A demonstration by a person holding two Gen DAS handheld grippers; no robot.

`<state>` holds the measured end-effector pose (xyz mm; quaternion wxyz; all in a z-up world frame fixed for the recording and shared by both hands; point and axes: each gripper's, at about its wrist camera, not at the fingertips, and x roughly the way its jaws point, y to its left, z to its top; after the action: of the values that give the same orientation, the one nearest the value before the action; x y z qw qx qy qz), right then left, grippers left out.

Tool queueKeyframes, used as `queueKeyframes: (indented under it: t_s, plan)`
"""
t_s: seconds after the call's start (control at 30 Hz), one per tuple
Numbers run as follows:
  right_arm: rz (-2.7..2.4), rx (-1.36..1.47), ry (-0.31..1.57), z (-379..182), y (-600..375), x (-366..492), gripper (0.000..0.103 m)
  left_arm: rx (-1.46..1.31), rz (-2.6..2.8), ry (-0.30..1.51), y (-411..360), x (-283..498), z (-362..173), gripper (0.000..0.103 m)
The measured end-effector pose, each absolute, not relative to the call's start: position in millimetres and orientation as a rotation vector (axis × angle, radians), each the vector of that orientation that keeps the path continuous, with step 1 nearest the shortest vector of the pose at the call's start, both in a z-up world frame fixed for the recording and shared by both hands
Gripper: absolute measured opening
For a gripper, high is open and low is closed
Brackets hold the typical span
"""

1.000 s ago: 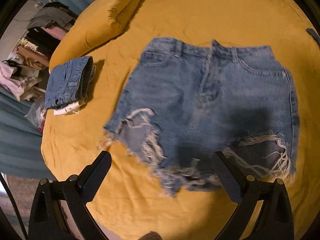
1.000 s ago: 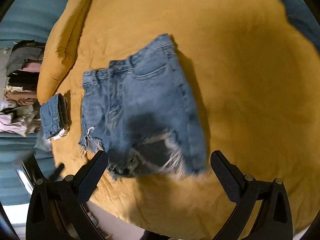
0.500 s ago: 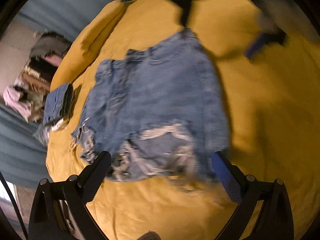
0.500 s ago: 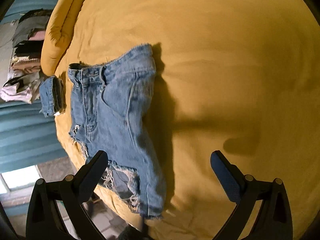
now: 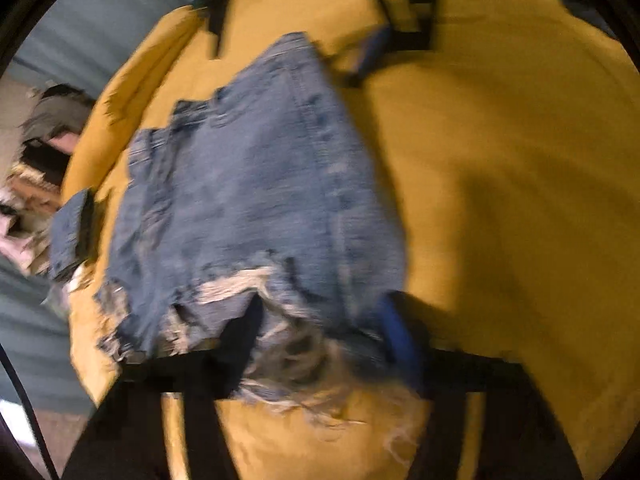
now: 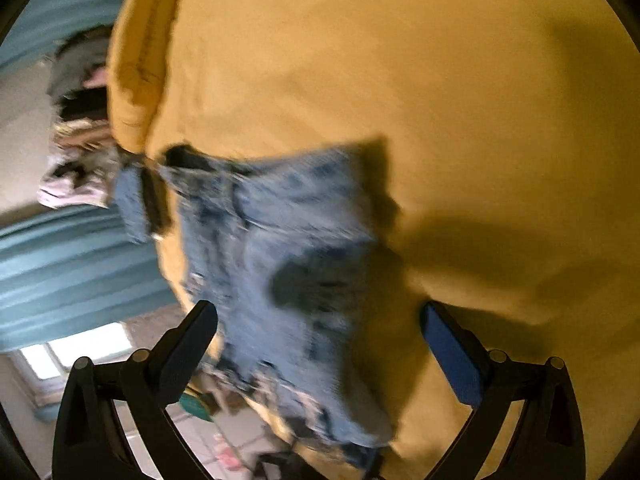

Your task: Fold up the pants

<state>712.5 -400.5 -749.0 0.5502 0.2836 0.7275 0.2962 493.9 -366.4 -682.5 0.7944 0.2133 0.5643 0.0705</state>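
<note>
Frayed blue denim shorts (image 5: 248,208) lie flat on a mustard-yellow bedspread (image 5: 500,200); they also show in the right wrist view (image 6: 280,264). My left gripper (image 5: 320,332) is at the frayed leg hem, its fingers closer together with hem fabric between them; the view is blurred. My right gripper (image 6: 320,332) is open over the shorts' side edge. In the left wrist view the right gripper (image 5: 360,40) shows blurred by the far waistband corner.
A folded denim piece (image 5: 68,236) lies left of the shorts, also in the right wrist view (image 6: 136,204). A yellow pillow (image 6: 136,60) lies at the back left. A heap of clothes (image 5: 36,160) and teal curtains (image 6: 72,264) are beyond the bed edge.
My left gripper has dropped onto the frayed hem and its fingers have narrowed. My right gripper has swung back over the shorts' far side. Both views are motion-blurred.
</note>
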Motion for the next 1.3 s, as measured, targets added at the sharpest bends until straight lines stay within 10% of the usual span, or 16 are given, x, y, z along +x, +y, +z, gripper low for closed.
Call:
queueKeyframes:
  t_s: [0.17,0.27,0.8,1.2,1.3]
  plan:
    - [0.662,0.531,1.741,-747.9,-378.3,709.3,0.024,0.404,0.109,1.225,-359.2,498.0,-676.5,0.012]
    - [0.626,0.585,1.729,-740.7,-382.5,707.4,0.014,0.364,0.116,1.195,-343.7,501.9,-659.0,0.010]
    - [0.678,0.514,1.640,-590.8,-236.5,712.6,0.012,-0.042,0.307,1.067,-111.5,490.3,-503.6,0.009]
    - [0.598,0.239,1.723,-642.7,-7.5,753.3,0.012,-0.166,0.407,1.196,61.1,511.0,-571.2,0.013]
    - [0.552,0.225,1.806,-673.7,6.4,759.7,0.046,-0.228,0.424,1.246,80.5,511.5,-601.7,0.019]
